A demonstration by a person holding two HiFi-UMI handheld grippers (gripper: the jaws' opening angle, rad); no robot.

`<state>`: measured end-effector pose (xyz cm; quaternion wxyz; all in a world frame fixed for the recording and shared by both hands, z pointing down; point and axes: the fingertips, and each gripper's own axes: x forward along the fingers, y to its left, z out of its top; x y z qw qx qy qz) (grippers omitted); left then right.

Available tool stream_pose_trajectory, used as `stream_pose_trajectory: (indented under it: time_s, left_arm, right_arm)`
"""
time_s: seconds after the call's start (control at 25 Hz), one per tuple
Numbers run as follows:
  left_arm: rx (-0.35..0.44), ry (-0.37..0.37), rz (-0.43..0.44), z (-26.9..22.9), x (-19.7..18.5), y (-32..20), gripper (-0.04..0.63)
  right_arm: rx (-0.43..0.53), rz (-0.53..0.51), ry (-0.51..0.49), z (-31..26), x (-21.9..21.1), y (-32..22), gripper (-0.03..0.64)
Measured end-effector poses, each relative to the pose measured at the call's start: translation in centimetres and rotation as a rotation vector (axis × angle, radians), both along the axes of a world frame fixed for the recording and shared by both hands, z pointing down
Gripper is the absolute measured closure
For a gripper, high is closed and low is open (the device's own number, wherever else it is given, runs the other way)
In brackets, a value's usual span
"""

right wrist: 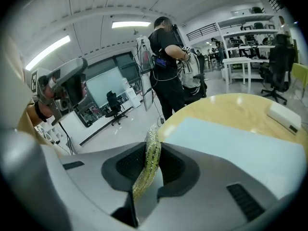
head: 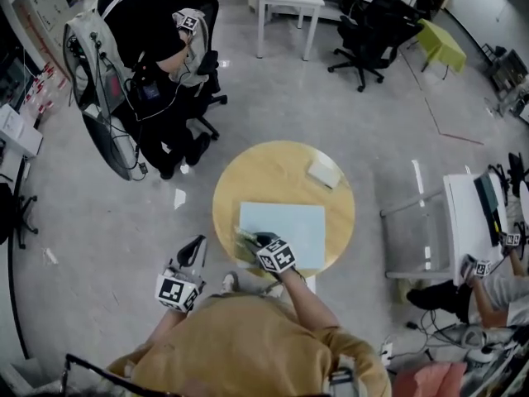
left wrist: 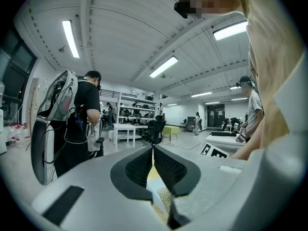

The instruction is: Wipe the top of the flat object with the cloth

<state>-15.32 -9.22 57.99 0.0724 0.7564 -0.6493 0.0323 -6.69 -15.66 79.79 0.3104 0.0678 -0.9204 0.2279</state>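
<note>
A pale blue flat board (head: 289, 228) lies on the round wooden table (head: 273, 172), towards its near side. My right gripper (head: 253, 240) is over the board's near left corner, shut on a yellow-green cloth (head: 245, 239). In the right gripper view the cloth (right wrist: 150, 154) stands pinched edge-on between the jaws, with the board (right wrist: 240, 148) stretching ahead to the right. My left gripper (head: 197, 244) hangs off the table's left edge, above the floor. Its jaws meet at the tips in the left gripper view (left wrist: 153, 150) with nothing between them.
A small white block (head: 324, 172) lies at the table's far right, also seen as the white block (right wrist: 285, 117). A person in black with a backpack rig (head: 136, 48) stands by office chairs at the far left. A white desk (head: 479, 222) with another person's hands is at the right.
</note>
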Motion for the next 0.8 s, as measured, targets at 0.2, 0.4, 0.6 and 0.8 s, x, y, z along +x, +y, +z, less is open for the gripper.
stream_pose_trajectory:
  time_s: [0.2,0.4,0.6,0.8]
  left_arm:
    - [0.003,-0.004,-0.02,-0.1,0.0,0.0,0.581]
    - [0.0,-0.003,-0.01,0.0,0.5,-0.3,0.581]
    - [-0.001,0.0,0.026,-0.5,2.4,-2.0,0.581]
    - [0.007,0.002,0.072,-0.4,5.2,-3.9,0.581]
  right_arm:
    - [-0.001,-0.041,0.064,1.7,0.7,0.2,0.551]
    - [0.045,-0.063,0.113,2.4,2.0,-0.1,0.549]
    - [0.057,-0.029,0.131,2.0,4.8,-1.7,0.549]
    - [0.058,0.022,0.149,2.3,9.1,-3.7,0.549]
